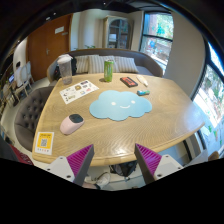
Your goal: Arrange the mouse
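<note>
The pink mouse [72,124], left of the blue mat [121,105], looks light, rigid and probably slick, best pinched across its sides; gripper [114,160] fingers stand apart, empty.

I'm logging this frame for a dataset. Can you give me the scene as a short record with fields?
setting: room with a wooden table
mouse: pink mouse on the table, just off the mat's near end
mat: blue cloud-shaped mat, mid-table
bottle: green bottle beyond the mat
other items: yellow card, printed sheet
gripper: gripper jaws open, holding nothing, short of the mouse
</note>
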### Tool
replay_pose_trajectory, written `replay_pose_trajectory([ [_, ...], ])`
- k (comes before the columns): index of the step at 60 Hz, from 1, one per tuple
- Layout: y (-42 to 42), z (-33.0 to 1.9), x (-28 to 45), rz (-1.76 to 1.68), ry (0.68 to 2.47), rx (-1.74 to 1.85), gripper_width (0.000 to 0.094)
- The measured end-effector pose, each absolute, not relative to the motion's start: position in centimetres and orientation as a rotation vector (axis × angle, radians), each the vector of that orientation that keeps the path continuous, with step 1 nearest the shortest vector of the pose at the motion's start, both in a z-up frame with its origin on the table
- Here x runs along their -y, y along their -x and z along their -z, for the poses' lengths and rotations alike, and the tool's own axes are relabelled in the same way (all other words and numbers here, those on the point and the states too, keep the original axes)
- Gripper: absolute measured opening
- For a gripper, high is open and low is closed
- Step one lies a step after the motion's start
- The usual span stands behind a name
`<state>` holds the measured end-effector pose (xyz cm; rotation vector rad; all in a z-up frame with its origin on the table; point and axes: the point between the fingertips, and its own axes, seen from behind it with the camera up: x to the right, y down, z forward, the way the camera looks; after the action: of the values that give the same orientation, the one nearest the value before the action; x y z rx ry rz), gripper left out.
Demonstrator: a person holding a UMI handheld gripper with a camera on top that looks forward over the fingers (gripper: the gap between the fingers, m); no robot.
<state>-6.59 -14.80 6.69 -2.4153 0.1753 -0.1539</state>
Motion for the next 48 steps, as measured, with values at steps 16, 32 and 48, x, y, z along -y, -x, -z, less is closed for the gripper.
replay_pose_trajectory([
  [16,9.4,-6.1,15.0,0.076,2.382,-0.106,0.0838],
  [32,18.8,-0.5,10.9,-0.04,2.354,-0.041,0.084],
  [48,23.0,1.7,4.1,-0.043,2.251,-0.027,0.0835],
])
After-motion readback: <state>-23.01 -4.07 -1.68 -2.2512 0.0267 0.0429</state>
